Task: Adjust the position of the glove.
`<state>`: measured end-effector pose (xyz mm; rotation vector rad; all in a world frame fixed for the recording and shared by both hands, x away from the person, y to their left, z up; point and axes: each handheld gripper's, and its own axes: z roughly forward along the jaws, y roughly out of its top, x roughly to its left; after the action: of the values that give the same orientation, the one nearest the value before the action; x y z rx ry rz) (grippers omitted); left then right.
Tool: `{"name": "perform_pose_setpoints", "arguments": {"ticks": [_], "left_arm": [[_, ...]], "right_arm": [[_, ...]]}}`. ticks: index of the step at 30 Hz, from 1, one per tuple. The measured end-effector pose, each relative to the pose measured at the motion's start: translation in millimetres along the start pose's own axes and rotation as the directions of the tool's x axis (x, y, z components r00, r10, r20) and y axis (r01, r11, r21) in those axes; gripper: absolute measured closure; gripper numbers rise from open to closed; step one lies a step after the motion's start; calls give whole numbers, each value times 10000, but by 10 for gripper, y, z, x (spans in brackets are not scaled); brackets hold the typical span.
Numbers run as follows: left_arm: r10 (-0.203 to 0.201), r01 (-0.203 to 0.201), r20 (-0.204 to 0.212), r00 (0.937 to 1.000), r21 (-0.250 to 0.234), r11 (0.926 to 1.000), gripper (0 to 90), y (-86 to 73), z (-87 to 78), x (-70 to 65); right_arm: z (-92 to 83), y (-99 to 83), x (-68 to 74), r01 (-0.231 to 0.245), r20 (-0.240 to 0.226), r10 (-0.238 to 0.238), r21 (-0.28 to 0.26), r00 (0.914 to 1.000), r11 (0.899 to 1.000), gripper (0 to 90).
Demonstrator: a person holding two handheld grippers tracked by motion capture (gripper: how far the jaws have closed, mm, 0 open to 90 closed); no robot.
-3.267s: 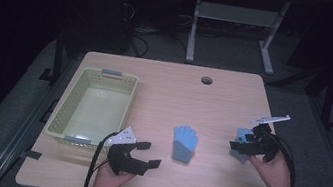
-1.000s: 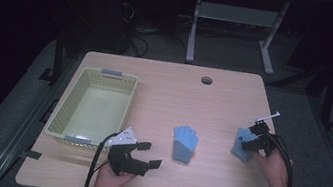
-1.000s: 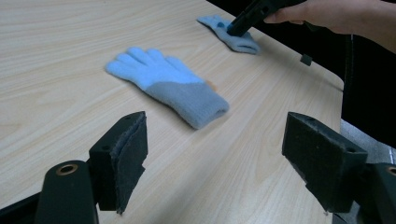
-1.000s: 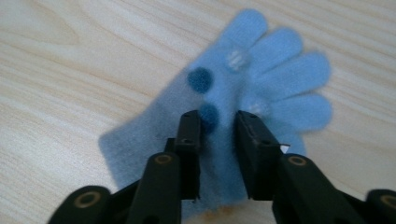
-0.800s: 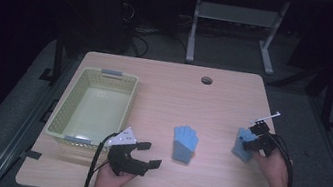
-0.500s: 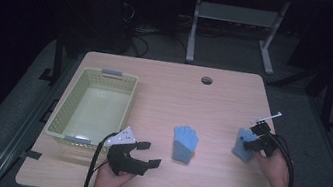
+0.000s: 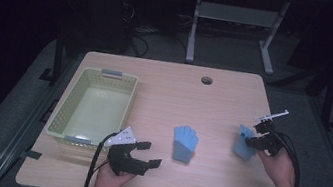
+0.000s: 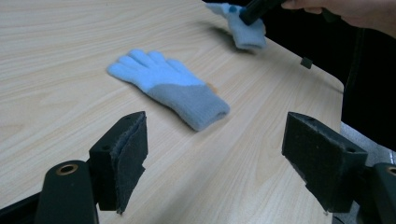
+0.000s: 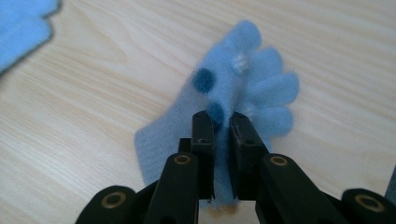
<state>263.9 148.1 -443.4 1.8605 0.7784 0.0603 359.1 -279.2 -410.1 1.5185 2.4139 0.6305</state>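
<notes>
At right edge of pale wood surface [image 7: 224, 97], right tongs [image 9: 223, 122] just closed, pinching light-blue knit glove [image 9: 243, 98], lifting begun; pale-green plastic basket [image 7: 61, 120] likely destination. Left tongs [image 8: 224, 140] wide open, empty, idle near second blue-and-grey glove [image 8: 170, 86].

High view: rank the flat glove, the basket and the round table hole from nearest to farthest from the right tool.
From the right tool, which pinches another glove:
1. Flat glove, at the table's middle, to its left.
2. Round table hole, by the far edge.
3. Basket, on the table's left side.

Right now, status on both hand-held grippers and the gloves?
Right hand-held gripper shut on spotted glove. Left hand-held gripper open, holding nothing. Second glove flat mid-table. Basket unobstructed.
</notes>
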Motion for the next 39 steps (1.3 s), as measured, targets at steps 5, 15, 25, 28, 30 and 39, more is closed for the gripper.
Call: {"name": "perform_pose_setpoints", "arguments": {"ticks": [5,15,25,28,30,39], "left_arm": [[47,-47,15,10000,-58,10000,223,8,-10,-1],[59,-59,32,10000,-47,10000,222,10,-15,-2],[37,-37,23,10000,-57,10000,223,10,-17,-1],[12,-12,-5,10000,-81,10000,223,6,-17,6],[2,-2,1,10000,-65,10000,223,4,-17,9],[63,-63,2,10000,-82,9999,223,11,-20,4]], "right_arm": [[-102,48,64,188,-157,-192,-300,9997,9994,822],[-248,192,308,1118,-382,-1139,-535,9928,9923,821],[-317,298,509,1663,-704,-1719,-786,9826,9829,820],[-337,328,562,1849,-858,-1924,-885,9776,9788,819],[-348,341,588,1872,-926,-1960,-956,9762,9777,819],[-365,396,729,2272,-1144,-2390,-1074,9643,9679,817]]}}
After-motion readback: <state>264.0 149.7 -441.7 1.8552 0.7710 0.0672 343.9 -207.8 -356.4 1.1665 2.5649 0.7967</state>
